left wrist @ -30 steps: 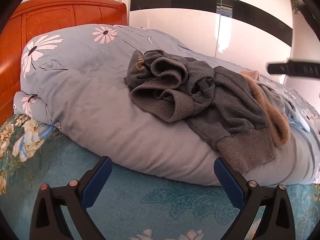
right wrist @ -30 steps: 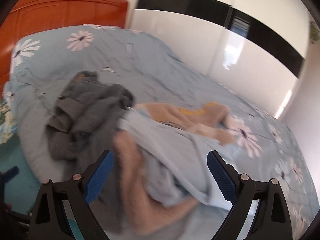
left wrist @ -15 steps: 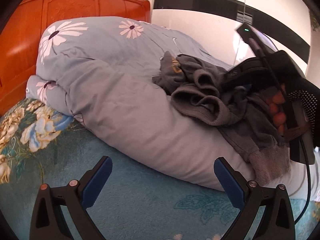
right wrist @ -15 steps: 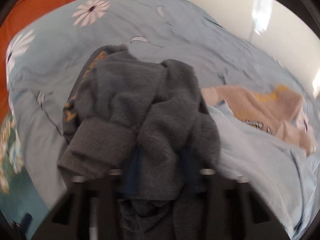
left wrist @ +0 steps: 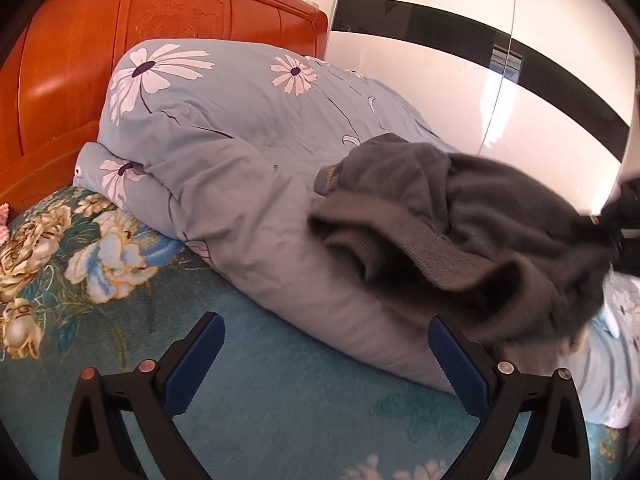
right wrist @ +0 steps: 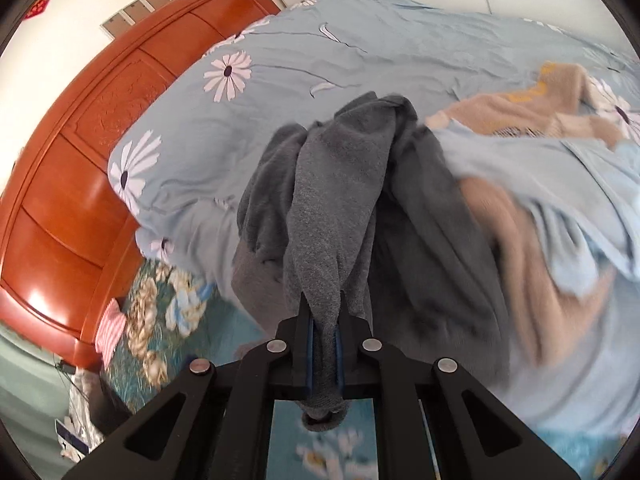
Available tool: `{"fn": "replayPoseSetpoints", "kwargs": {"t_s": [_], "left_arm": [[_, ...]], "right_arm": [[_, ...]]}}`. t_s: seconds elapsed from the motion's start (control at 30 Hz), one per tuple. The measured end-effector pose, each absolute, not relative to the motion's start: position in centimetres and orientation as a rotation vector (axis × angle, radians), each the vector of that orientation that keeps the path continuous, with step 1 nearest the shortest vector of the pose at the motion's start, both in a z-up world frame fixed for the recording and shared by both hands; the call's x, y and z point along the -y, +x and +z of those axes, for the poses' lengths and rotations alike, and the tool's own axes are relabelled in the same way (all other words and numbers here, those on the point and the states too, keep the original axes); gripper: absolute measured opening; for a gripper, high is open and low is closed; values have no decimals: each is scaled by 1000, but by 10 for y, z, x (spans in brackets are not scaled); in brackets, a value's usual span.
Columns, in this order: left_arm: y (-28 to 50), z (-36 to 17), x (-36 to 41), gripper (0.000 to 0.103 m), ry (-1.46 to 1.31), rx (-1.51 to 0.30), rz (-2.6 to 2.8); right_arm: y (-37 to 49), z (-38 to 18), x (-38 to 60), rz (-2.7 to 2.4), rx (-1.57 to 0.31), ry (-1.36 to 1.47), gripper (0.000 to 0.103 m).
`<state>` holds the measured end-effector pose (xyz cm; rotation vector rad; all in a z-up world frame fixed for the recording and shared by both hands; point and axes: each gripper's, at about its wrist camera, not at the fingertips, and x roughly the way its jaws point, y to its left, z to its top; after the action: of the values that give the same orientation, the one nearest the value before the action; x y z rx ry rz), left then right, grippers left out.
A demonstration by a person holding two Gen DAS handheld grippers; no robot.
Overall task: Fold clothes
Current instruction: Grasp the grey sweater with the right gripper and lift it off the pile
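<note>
While the right gripper [right wrist: 323, 344] closes its jaws on a fold of the grey sweater [right wrist: 332, 200] | garment trails away from it up the duvet [right wrist: 320, 48] | left gripper [left wrist: 326, 360] wide open, empty, sweater to its right, nearer its right finger.

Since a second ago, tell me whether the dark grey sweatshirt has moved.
Yes. The dark grey sweatshirt was heaped on the blue floral duvet; now the right gripper, jaws closing on a fold, pulls it off toward the bed's near edge.
</note>
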<state>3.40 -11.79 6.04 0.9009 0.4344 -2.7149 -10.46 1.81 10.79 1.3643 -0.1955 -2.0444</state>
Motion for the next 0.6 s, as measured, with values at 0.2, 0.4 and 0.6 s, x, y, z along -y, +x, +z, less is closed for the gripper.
{"fn": "replayPoseSetpoints", "kwargs": {"t_s": [0.2, 0.4, 0.6], "left_arm": [[80, 87, 129, 103, 1042, -396, -2715], [138, 114, 139, 103, 1131, -332, -2690], [200, 159, 181, 103, 1051, -304, -2661]], "right_arm": [[-42, 116, -65, -2085, 239, 1472, 8], [31, 109, -67, -2032, 302, 1530, 8], [104, 109, -8, -1901, 303, 1524, 8]]}}
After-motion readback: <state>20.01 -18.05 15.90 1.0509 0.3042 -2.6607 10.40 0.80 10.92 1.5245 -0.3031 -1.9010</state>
